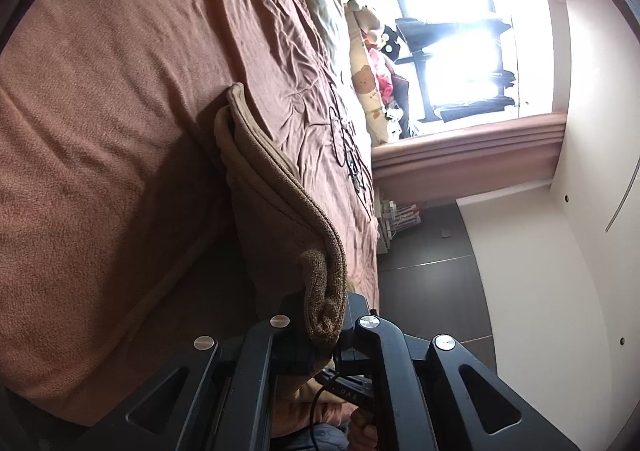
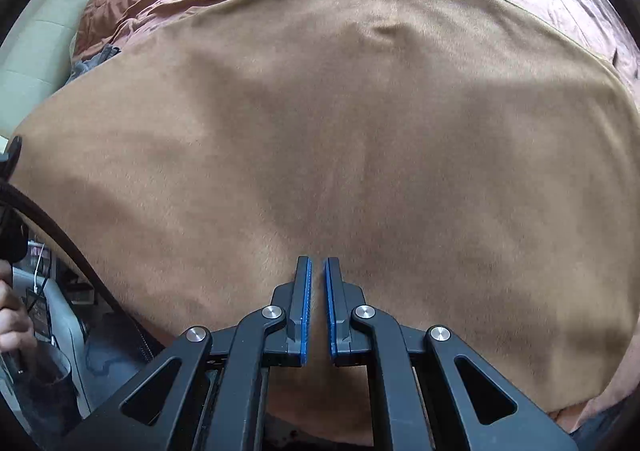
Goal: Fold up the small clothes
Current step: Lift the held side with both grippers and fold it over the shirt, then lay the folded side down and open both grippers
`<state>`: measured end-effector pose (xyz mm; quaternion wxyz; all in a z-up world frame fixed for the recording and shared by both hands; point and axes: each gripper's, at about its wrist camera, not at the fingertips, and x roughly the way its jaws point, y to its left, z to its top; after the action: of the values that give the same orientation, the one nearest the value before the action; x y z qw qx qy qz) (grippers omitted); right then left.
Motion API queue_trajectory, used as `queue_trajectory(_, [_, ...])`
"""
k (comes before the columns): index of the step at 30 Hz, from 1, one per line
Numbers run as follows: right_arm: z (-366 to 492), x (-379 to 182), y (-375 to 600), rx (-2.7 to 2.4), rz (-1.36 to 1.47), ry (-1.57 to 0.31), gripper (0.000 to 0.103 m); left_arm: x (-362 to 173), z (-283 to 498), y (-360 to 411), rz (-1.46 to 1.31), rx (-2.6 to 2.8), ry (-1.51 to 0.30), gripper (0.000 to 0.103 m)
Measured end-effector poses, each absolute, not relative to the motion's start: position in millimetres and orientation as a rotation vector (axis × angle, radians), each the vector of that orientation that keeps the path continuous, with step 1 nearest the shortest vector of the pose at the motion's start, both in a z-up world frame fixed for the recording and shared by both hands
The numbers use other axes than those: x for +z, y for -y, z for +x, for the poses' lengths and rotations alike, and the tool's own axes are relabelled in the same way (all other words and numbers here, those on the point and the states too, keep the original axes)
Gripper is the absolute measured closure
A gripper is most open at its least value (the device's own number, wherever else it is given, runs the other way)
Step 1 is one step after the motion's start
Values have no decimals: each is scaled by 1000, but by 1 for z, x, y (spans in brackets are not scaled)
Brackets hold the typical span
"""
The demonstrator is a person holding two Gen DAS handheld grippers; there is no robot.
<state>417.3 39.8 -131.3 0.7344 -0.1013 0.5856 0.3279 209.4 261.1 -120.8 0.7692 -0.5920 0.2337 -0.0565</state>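
Left hand-held gripper [image 1: 326,325] pinches brown cloth's [image 1: 280,207] edge; right hand-held gripper [image 2: 318,307], jaws narrowly apart, hovers above its flat spread.

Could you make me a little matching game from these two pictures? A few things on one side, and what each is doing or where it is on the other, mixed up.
Things:
1. left gripper
2. right gripper
3. tan garment
4. soft toys

States or places:
A. spread out on the bed
B. by the bright window
C. clamped on a bunched corner of cloth
D. fingers nearly closed over the cloth, a narrow gap between them, nothing pinched

Pairs: 1-C, 2-D, 3-A, 4-B
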Motion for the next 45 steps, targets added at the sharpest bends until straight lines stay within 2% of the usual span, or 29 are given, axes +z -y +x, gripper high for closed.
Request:
queue_trajectory(11, [389,-132,-20,788,-174,-1309,99,-91,253,-241,-1224,-199,-534,98])
queue_trajectory(22, [380,-67,55,788,-13,-1094,99,-46,301,-194,-1122,-320,-571,98])
queue_trajectory(23, [379,-65,62,785,-8,-1083,97,-42,307,-188,-1114,-331,-578,98])
queue_trajectory(25, [373,-61,73,780,3,-1061,86,-38,316,-176,-1093,-351,-595,98])
queue_trajectory(27, [368,-55,92,768,15,-1032,44,-35,325,-164,-1070,-371,-615,98])
queue_trajectory(28, [367,-54,99,761,25,-1011,39,-34,330,-157,-1058,-380,-626,98])
queue_trajectory(45, [362,-71,199,647,128,-999,39,-52,403,-23,-890,-523,-852,98])
